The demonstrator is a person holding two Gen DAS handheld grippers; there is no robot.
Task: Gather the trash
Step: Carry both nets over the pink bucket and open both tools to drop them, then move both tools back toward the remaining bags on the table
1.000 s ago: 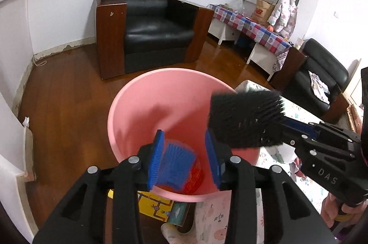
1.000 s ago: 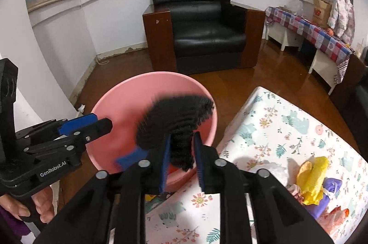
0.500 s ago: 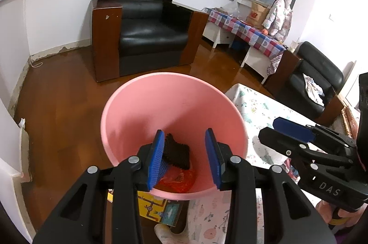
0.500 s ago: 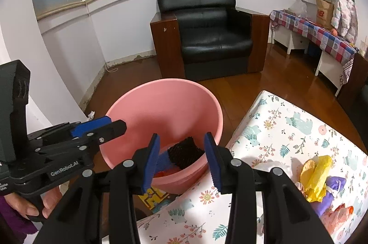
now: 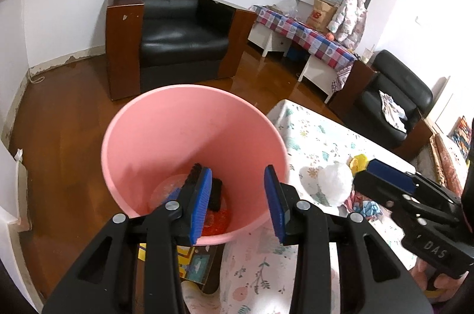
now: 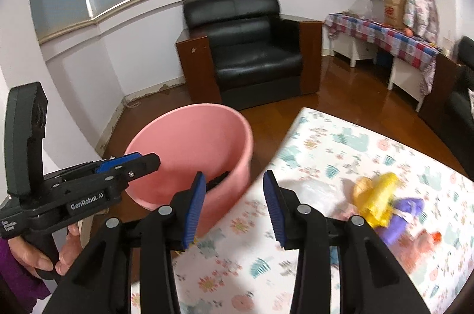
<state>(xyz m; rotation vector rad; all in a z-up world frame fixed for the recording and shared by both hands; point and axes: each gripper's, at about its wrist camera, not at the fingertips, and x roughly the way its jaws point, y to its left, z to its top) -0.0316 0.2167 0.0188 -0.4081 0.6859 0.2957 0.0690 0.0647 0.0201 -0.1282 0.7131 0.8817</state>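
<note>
Because the pink bucket (image 5: 166, 136) stands on the floor hard against the table's near corner, trash can be carried off the flowered tablecloth (image 6: 340, 154) and let fall with almost no travel; in the left wrist view its mouth fills the centre, and in the right wrist view it sits at about ten o'clock from the right gripper (image 6: 234, 201). Inside it, at the bottom, lie a black brush-like piece (image 5: 214, 192) and something red (image 5: 216, 222), so part of the collecting looks done. On the cloth, at about three o'clock from the bucket, rests a white crumpled wad (image 5: 334, 183), with a yellow scrap (image 6: 379, 195) and a purple scrap (image 6: 406, 213) just beyond it, apparently next to go. The right gripper, jaws spread wide and holding nothing, points toward that pile. The left gripper (image 5: 238, 201) hangs over the bucket's near rim, likewise spread and empty.
</note>
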